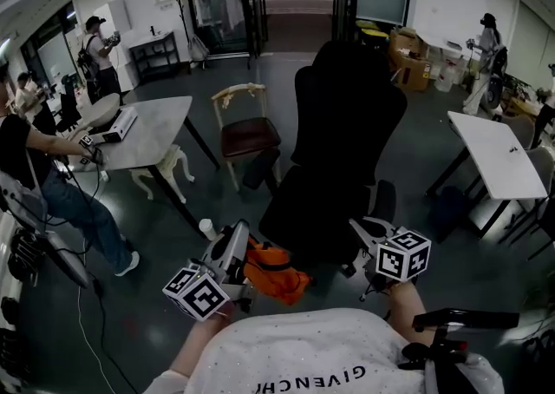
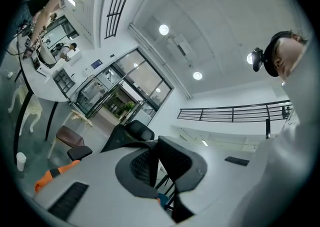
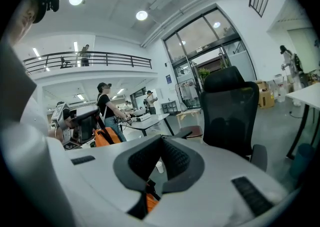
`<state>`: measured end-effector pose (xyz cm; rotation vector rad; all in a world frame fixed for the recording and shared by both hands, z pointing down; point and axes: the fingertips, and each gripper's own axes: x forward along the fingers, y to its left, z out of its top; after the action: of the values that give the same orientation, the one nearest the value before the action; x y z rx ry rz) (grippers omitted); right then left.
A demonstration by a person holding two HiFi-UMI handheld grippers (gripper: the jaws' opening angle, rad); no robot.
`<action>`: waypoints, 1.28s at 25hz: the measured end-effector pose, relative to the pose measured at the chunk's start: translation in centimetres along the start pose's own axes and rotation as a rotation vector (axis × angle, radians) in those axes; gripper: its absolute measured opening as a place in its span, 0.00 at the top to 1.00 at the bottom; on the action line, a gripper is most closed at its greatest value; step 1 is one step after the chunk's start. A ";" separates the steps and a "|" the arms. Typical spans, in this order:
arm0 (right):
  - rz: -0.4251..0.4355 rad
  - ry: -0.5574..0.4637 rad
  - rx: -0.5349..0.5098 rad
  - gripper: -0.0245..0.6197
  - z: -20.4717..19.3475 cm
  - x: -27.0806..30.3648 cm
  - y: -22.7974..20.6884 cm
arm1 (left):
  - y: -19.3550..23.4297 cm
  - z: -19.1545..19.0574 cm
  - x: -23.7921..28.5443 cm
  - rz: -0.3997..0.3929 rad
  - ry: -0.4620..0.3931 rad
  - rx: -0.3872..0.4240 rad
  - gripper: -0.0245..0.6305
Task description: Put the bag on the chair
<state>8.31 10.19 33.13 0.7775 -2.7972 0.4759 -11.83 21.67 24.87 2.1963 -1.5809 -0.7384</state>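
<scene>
Orange fabric bag (image 1: 274, 276) with black straps hangs clear of the dark floor (image 1: 130, 331). It shows low in the head view, right up against the left gripper (image 1: 237, 234) and just short of the front edge of the black mesh-backed office chair (image 1: 342, 149). It is not on the seat. The left gripper's jaws are pressed together, and the bag dangles from them (whatever strap is pinched between the pads is too thin to make out in the left gripper view, where only an orange corner peeks out at the lower left). This gripper points toward the office chair, tilted slightly upward.

The right gripper (image 1: 358, 226) is on the other side of the bag, apart from it and close beside the chair's seat. Its jaws meet at the tips with nothing clamped between them. The right gripper view looks past them at the chair's tall back, and off to its left it takes in the bag hanging beside the left gripper.

Beyond the office chair stands a pale wooden chair with a brown seat (image 1: 248, 135). To its left is a grey table on black legs (image 1: 156, 128). A small white cup (image 1: 206, 228) stands on the floor near the left gripper. A white table (image 1: 499, 156) is off to the right, well apart.
</scene>
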 end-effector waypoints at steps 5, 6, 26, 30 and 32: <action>-0.008 0.052 0.028 0.96 -1.1 1.3 -1.4 | 0.6 -0.5 1.6 -0.048 -0.001 -0.016 0.96; -0.007 0.067 0.035 0.96 -1.7 1.5 -1.5 | 0.7 -0.7 1.8 -0.054 0.001 -0.017 0.96; -0.208 0.029 0.150 0.96 1.5 9.4 -8.6 | 9.9 0.5 15.3 -0.226 0.207 -0.047 0.96; -0.271 -0.006 0.171 0.96 3.0 9.8 -9.3 | 10.4 1.9 18.3 -0.282 0.236 -0.023 0.96; -0.297 -0.033 0.177 0.96 3.8 10.0 -9.8 | 10.9 2.7 19.5 -0.303 0.234 -0.021 0.96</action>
<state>4.70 -3.74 34.77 1.2248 -2.6282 0.6646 -16.97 -0.26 24.45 2.4338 -1.1391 -0.5483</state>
